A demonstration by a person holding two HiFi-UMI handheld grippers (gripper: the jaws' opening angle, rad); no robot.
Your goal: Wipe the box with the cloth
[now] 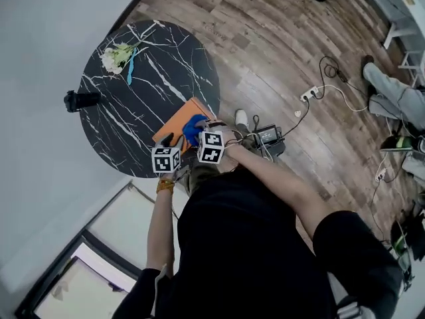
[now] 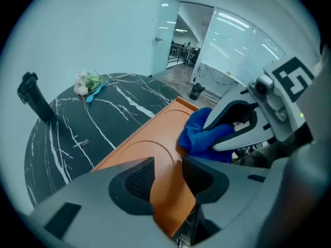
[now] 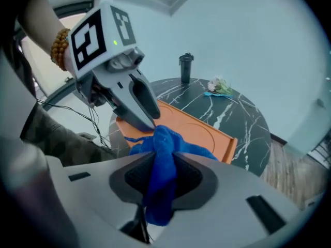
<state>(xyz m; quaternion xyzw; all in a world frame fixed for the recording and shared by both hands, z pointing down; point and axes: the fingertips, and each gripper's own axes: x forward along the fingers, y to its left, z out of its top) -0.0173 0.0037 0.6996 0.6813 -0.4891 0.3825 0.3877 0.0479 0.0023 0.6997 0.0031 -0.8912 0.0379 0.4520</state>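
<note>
Box (image 2: 150, 149) on table (image 2: 103, 118), extending ahead of left gripper (image 2: 168, 182) jaws; near box edge between those jaws, which stand apart. Cloth (image 3: 165, 138) clamped between right gripper (image 3: 163, 177) jaws, bunched ahead of them on box. From left jaws: cloth ahead-right; flowers (image 2: 85, 82) far ahead-left on table; upright item (image 2: 33, 99) further left at table rim. From right jaws: left gripper ahead-left, over box.

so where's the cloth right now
In the right gripper view the cloth sits centre, clamped in the right gripper, on the box at the near edge of the table.
</note>
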